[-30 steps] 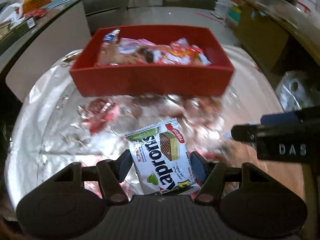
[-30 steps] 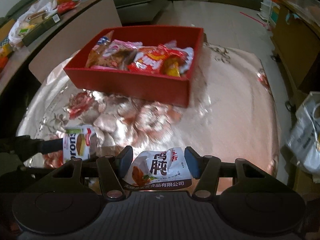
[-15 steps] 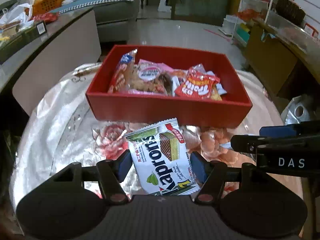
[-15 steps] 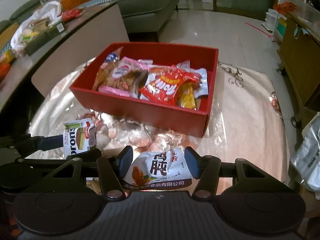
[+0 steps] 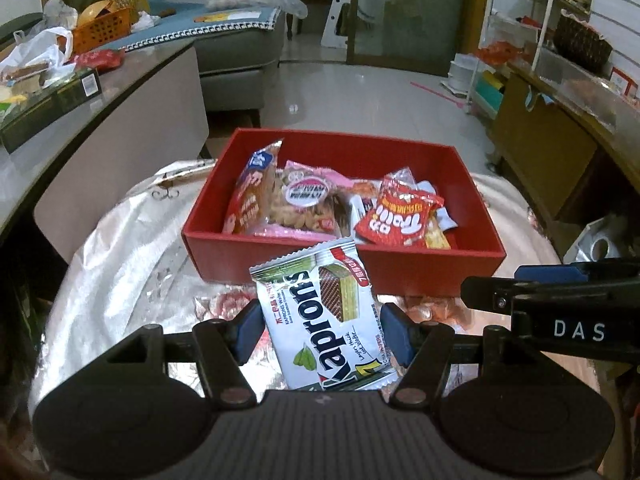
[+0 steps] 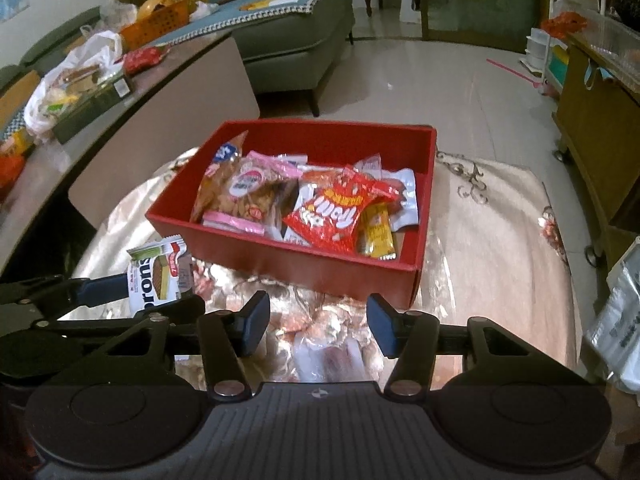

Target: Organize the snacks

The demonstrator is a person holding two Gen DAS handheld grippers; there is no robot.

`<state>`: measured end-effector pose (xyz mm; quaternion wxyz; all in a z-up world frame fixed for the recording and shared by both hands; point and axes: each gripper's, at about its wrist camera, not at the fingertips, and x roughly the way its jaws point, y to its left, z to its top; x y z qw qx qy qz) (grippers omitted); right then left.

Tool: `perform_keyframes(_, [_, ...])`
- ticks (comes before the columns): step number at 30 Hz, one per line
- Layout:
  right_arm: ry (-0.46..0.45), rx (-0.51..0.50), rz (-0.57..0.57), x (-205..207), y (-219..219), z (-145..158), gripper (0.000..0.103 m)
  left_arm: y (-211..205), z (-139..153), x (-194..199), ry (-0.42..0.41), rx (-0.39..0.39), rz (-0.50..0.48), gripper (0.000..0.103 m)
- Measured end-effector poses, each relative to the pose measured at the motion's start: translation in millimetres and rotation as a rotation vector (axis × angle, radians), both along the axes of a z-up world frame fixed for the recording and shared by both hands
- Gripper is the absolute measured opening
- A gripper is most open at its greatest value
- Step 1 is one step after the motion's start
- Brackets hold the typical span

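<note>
Left wrist view: the left gripper (image 5: 322, 332) is clamped on a white and green wafer packet (image 5: 320, 304), one pad on each side edge. The packet is held clear of the shiny flowered tablecloth (image 5: 120, 260), just in front of the red box (image 5: 400, 276). Its big black lettering reads "Kaprons" beside a picture of a layered wafer; the smaller print and the red corner tag are too fine to read, and its lower end is cut off by the gripper body. White letters "DAS" show on the side of the right gripper (image 6: 318, 320), which juts in from the right. In the right wrist view its jaws have just been closing, yet the pads press on nothing; a blurred pale packet (image 6: 332, 360) lies below the gap, its print unreadable. In the box a red bag (image 6: 340, 212) carries upside-down white letters I cannot make out, beside a pink-edged packet (image 6: 244, 188) with a round label.
</note>
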<state>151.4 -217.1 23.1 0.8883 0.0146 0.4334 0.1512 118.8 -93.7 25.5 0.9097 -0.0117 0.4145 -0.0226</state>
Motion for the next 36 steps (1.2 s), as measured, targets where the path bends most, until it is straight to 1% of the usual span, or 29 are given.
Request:
perform_keyframes(3, [-0.005, 0.011, -0.005, 4, 0, 2, 0.059, 0, 1, 4, -0.003, -0.001, -0.003, 0.057])
perform_keyframes(5, [0.012, 0.011, -0.001, 5, 0, 0, 0.059, 2, -1, 4, 0.004, -0.005, -0.003, 0.057])
perform_keyframes(8, [0.064, -0.049, 0.023, 0, 2, -15, 0.059, 11, -5, 4, 0.028, -0.015, 0.012, 0.057])
perform_keyframes(10, [0.123, -0.081, 0.01, -1, 3, -33, 0.064, 17, -8, 3, 0.041, -0.021, 0.027, 0.057])
perform_keyframes(12, [0.181, -0.105, 0.015, 0, 7, -48, 0.065, 21, -11, 2, 0.053, -0.023, 0.029, 0.057])
perform_keyframes(14, [0.217, -0.137, 0.04, 0, 17, -59, 0.071, 22, -13, -1, 0.06, -0.024, 0.019, 0.057])
perform_keyframes(15, [0.23, -0.159, 0.048, -1, 23, -65, 0.077, 21, -15, -3, 0.065, -0.022, 0.011, 0.057])
perform_keyframes(18, [0.258, -0.199, 0.07, -2, 34, -78, 0.078, 19, -25, -8, 0.095, -0.011, -0.014, 0.057])
perform_keyframes(20, [0.255, -0.219, 0.085, -1, 41, -83, 0.077, 17, -33, -9, 0.122, -0.001, -0.023, 0.057])
perform_keyframes(23, [0.236, -0.255, 0.111, -1, 51, -87, 0.074, 16, -39, -10, 0.138, 0.012, -0.03, 0.057])
perform_keyframes(24, [0.229, -0.266, 0.117, -2, 53, -87, 0.069, 16, -39, -12, 0.134, 0.018, -0.033, 0.057])
perform_keyframes(25, [0.22, -0.268, 0.141, -5, 57, -86, 0.06, 16, -39, -13, 0.129, 0.024, -0.035, 0.057])
perform_keyframes(29, [0.21, -0.245, 0.167, -9, 56, -79, 0.056, 16, -38, -13, 0.127, 0.023, -0.037, 0.057])
perform_keyframes(30, [0.21, -0.237, 0.164, -9, 54, -77, 0.048, 16, -38, -13, 0.126, 0.024, -0.038, 0.057])
perform_keyframes(31, [0.206, -0.233, 0.158, -9, 53, -75, 0.039, 15, -37, -14, 0.124, 0.024, -0.04, 0.057])
perform_keyframes(33, [0.211, -0.195, 0.147, -7, 47, -69, 0.037, 14, -37, -14, 0.121, 0.024, -0.043, 0.057])
perform_keyframes(35, [0.204, -0.193, 0.138, -5, 46, -68, 0.037, 15, -36, -13, 0.119, 0.024, -0.041, 0.057])
perform_keyframes(36, [0.207, -0.187, 0.129, -4, 43, -68, 0.042, 16, -36, -13, 0.121, 0.02, -0.041, 0.057])
